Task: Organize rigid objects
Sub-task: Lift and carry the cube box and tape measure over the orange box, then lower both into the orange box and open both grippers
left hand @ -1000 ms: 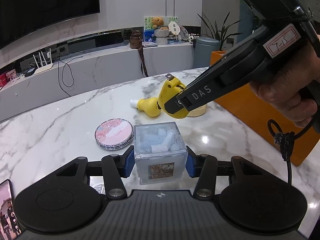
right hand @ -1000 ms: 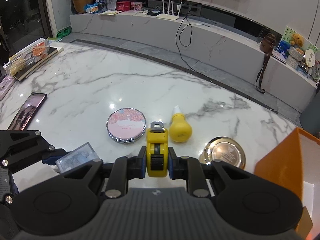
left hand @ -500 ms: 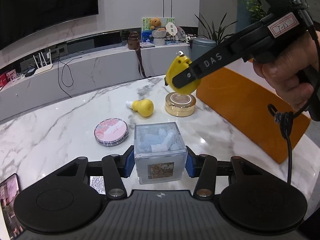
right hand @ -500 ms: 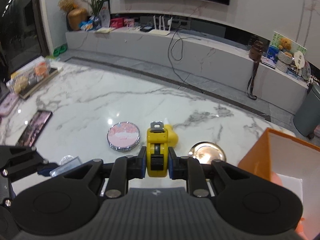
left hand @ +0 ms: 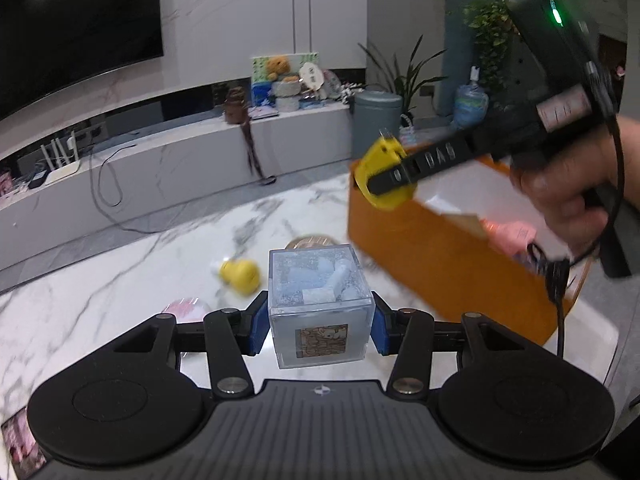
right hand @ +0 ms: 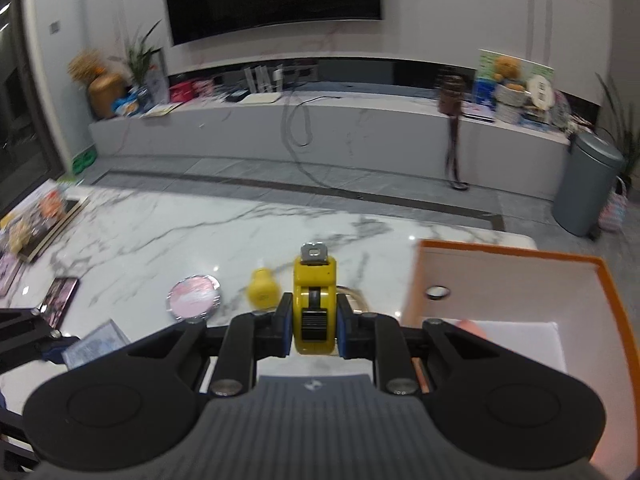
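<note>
We hold the yellow tape measure (right hand: 314, 304) clenched in the right gripper (right hand: 313, 326), upright, its metal hook at the top. The open orange box (right hand: 520, 258) lies to the lower right of the frame, just beside those jaws, so the right hand is nearer. Our left gripper (left hand: 318, 326) grips the clear cube box (left hand: 320, 300) above the marble desk (left hand: 100, 292), the orange box to its right.

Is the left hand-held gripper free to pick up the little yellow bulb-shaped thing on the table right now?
Probably not: the left hand-held gripper is already shut on the clear cube, so the yellow bulb-shaped piece, though unobstructed on the marble table, must wait.
</note>
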### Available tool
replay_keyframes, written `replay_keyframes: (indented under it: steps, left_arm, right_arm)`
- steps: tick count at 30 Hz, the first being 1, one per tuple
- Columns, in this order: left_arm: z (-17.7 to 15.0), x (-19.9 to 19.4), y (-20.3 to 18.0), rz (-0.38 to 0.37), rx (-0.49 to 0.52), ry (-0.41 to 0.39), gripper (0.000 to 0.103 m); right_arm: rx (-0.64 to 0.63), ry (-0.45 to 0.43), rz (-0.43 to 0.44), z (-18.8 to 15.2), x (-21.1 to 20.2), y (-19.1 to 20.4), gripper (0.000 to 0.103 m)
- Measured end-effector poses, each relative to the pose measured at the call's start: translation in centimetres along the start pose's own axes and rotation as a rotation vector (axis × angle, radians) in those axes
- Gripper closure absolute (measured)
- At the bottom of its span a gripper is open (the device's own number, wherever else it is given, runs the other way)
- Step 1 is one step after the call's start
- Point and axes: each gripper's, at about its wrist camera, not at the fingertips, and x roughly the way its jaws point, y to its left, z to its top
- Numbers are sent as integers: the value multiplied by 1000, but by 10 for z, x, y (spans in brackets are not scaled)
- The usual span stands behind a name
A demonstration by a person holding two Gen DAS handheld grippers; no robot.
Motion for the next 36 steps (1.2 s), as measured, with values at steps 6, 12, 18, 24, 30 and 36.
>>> replay_keyframes:
  steps: [6, 12, 18, 24, 30, 36]
  left_arm:
    - [38, 14, -19, -49, 20, -14, 47]
    - [69, 29, -47, -138, 41, 1, 47]
    - [94, 54, -70, -200, 72, 40, 47]
    - [113, 84, -92, -204, 170, 100, 47]
    - [132, 116, -109, -213, 192, 158, 47]
    - [137, 150, -119, -223, 200, 223, 47]
  right_arm:
    - [109, -6, -67, -7, -12, -44, 84]
    - [209, -8, -110, -17, -24, -81, 84]
    - [250, 25, -136, -25, -30, -106, 84]
    - [210, 147, -129, -39, -26, -121, 84]
    - [163, 258, -119, -53, -16, -124, 84]
    - [70, 354, -102, -66, -4, -113, 84]
